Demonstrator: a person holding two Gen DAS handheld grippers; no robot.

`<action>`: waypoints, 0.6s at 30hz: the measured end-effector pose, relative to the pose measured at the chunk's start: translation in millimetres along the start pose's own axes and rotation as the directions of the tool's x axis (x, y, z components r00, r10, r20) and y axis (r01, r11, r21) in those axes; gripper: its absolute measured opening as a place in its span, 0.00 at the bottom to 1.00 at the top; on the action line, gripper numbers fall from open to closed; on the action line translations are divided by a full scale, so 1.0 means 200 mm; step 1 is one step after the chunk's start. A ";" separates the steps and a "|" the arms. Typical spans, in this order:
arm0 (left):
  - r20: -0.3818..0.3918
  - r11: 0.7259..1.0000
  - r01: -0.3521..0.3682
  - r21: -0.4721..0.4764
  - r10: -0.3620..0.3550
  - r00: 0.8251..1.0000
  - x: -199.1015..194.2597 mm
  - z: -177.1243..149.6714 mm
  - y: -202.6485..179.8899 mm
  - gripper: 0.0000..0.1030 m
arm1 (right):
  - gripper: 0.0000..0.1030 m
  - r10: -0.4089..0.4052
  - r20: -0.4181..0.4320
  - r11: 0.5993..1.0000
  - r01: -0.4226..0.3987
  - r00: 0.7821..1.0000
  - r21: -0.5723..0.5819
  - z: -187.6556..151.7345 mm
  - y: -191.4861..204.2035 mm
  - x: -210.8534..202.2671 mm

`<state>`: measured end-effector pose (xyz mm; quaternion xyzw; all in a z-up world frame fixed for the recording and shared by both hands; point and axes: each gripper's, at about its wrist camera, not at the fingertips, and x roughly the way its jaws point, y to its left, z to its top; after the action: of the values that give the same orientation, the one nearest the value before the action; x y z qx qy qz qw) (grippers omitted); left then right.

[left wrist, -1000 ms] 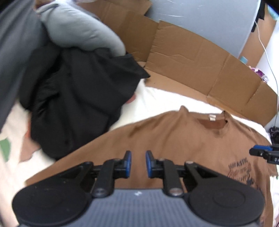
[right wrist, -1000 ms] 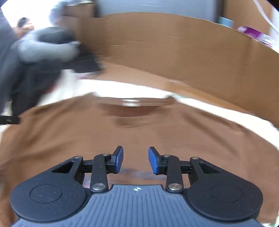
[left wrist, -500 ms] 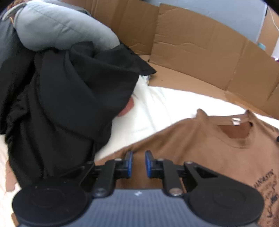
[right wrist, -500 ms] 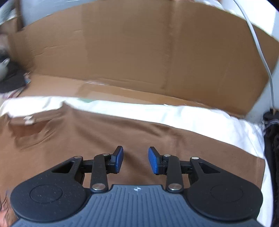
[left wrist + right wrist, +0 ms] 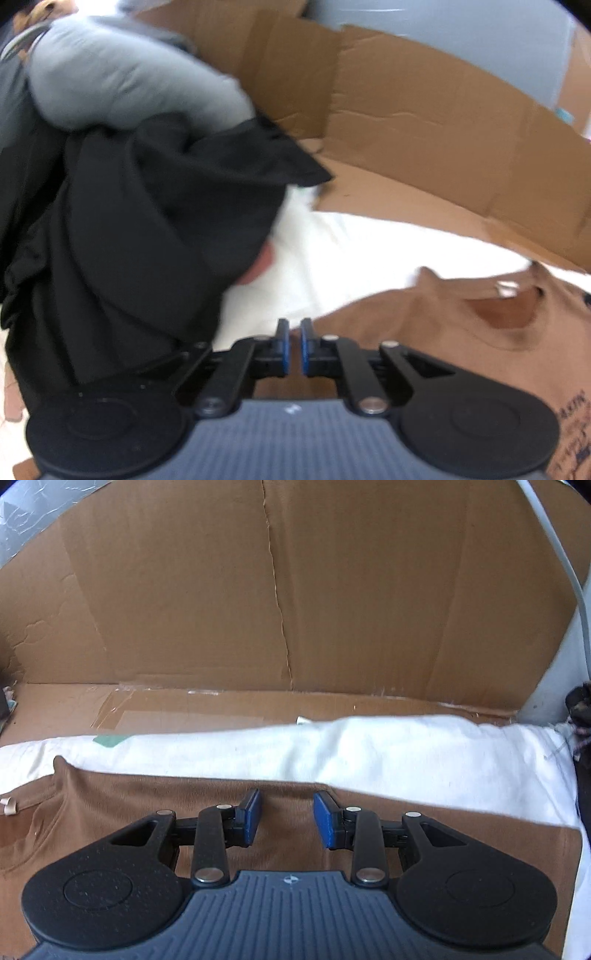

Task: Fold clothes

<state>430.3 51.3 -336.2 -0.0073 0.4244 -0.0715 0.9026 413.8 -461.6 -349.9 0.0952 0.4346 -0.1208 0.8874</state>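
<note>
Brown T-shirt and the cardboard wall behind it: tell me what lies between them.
In the right wrist view, a strip of white sheet lies beyond the brown T-shirt, then flat cardboard floor up to the cardboard wall.

The T-shirt (image 5: 424, 325) is plain brown, with dark printed lettering near its right edge in the left wrist view and a pale label at the collar. It lies on a white sheet (image 5: 369, 753). A black garment (image 5: 129, 240) sits beneath a grey one (image 5: 122, 85). The cardboard (image 5: 295, 590) is tan. The fingers (image 5: 327, 821) carry blue pads on black arms.
</note>
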 end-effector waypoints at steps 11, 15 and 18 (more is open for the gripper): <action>-0.079 0.997 0.039 0.069 -0.033 0.996 0.21 0.02 -0.18 0.08 | 0.37 -0.019 -0.002 0.999 0.019 1.000 -0.036 -0.01 0.03 0.02; -0.082 0.999 0.029 0.046 -0.025 0.996 0.28 0.06 -0.18 0.08 | 0.37 -0.030 0.014 0.998 0.031 0.999 -0.049 0.00 0.05 0.06; -0.064 0.999 0.017 0.039 -0.014 0.998 0.27 0.10 -0.19 0.08 | 0.37 -0.021 0.020 0.999 0.021 1.000 -0.031 0.02 0.07 0.02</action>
<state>474.6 6.1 -361.6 0.0093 0.4515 -0.0870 0.8880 423.3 -449.4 -350.1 0.0757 0.4285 -0.1244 0.8917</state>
